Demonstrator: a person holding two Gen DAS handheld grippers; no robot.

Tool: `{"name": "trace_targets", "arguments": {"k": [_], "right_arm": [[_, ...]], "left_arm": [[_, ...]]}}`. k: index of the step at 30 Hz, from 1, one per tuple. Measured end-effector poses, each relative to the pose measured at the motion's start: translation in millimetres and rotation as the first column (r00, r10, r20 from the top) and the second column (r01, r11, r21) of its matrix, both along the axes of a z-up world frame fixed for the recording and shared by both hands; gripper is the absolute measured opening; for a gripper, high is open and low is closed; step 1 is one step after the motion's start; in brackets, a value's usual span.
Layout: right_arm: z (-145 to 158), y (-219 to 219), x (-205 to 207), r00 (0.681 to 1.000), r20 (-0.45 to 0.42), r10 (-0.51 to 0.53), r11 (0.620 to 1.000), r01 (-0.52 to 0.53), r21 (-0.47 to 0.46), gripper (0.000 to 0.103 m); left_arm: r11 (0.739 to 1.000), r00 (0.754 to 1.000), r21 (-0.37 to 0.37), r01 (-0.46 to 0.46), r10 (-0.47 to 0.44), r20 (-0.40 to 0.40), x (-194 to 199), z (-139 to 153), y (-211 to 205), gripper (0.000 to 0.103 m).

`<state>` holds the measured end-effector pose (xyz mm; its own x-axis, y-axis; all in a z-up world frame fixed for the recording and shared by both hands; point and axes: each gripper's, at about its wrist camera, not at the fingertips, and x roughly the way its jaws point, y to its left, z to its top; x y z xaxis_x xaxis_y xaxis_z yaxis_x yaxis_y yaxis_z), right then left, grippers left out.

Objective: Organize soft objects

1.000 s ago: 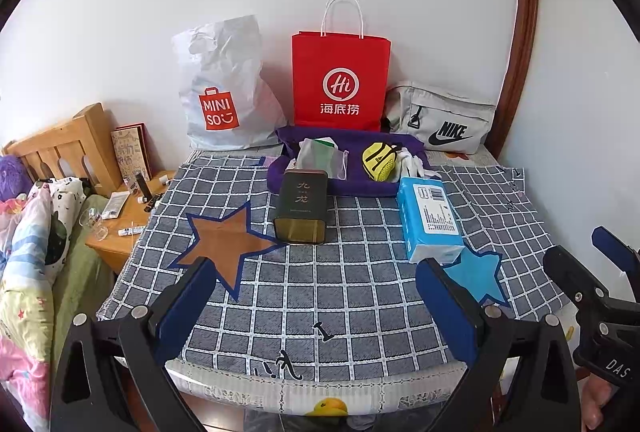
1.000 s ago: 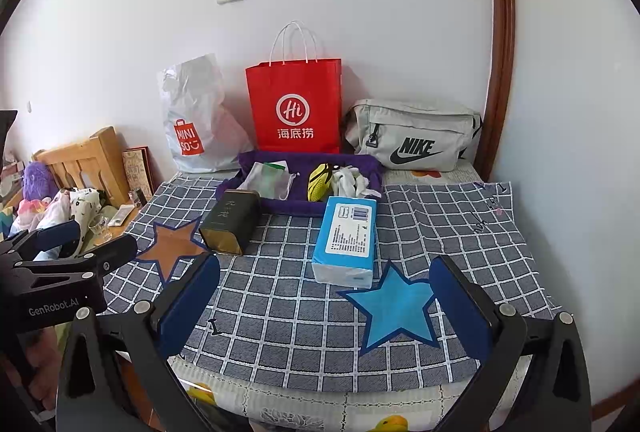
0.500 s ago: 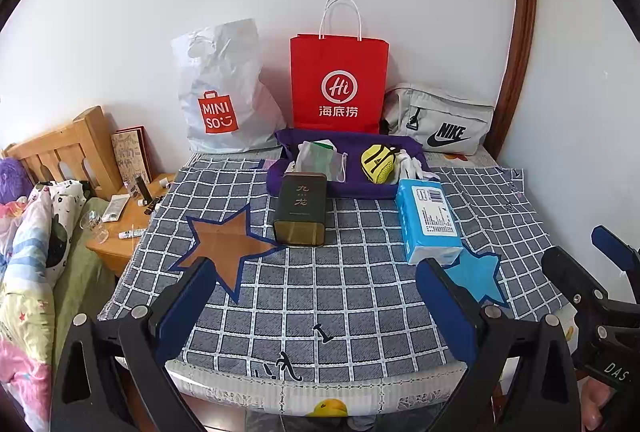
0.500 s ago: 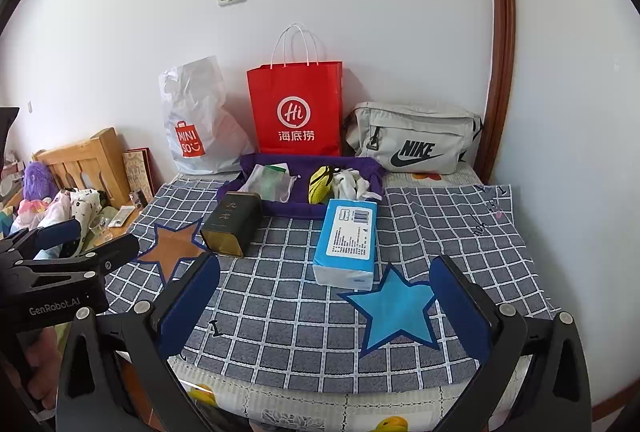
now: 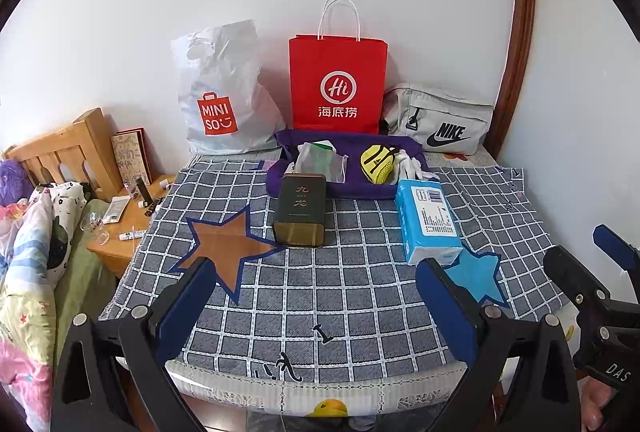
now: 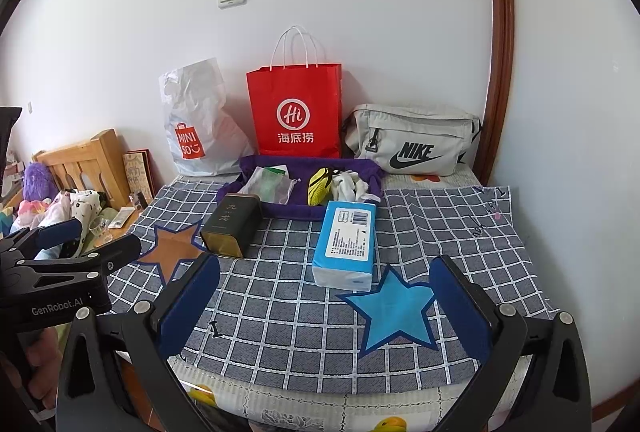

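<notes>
A blue tissue pack [image 5: 428, 220] [image 6: 347, 242] lies on the checked cloth, right of a dark tin [image 5: 301, 209] [image 6: 232, 224]. Behind them a purple tray [image 5: 280, 176] [image 6: 230, 192] holds a clear mesh pouch [image 5: 320, 160] [image 6: 268, 182], a yellow pouch [image 5: 376, 162] [image 6: 319, 186] and white gloves [image 5: 412, 164] [image 6: 352, 184]. My left gripper [image 5: 316, 308] is open and empty over the cloth's near edge. My right gripper [image 6: 320, 308] is open and empty, close in front of the tissue pack.
A white Miniso bag [image 5: 220, 92], a red paper bag [image 5: 338, 84] and a grey Nike bag [image 5: 440, 124] stand against the wall. A brown star [image 5: 224, 246] and a blue star [image 6: 394, 312] mark the cloth. A wooden side table [image 5: 128, 228] with small items is left.
Both grippers have drifted slightly; the scene sits a little lower and nearer in both views. Nothing was taken hold of or moved.
</notes>
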<state>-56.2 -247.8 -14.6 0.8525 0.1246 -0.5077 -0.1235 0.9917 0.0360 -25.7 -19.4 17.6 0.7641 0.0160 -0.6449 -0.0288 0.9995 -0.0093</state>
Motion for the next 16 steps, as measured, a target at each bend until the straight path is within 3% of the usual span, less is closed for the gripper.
{"name": "trace_targets", "arguments": {"k": [16], "right_arm": [[-4.6, -1.8, 5.9, 1.0, -0.012, 0.0, 1.0, 0.0, 0.003, 0.103]], "left_arm": [[1.0, 1.0, -0.003, 0.005, -0.005, -0.013, 9.6, -2.4, 1.3, 0.101]]}}
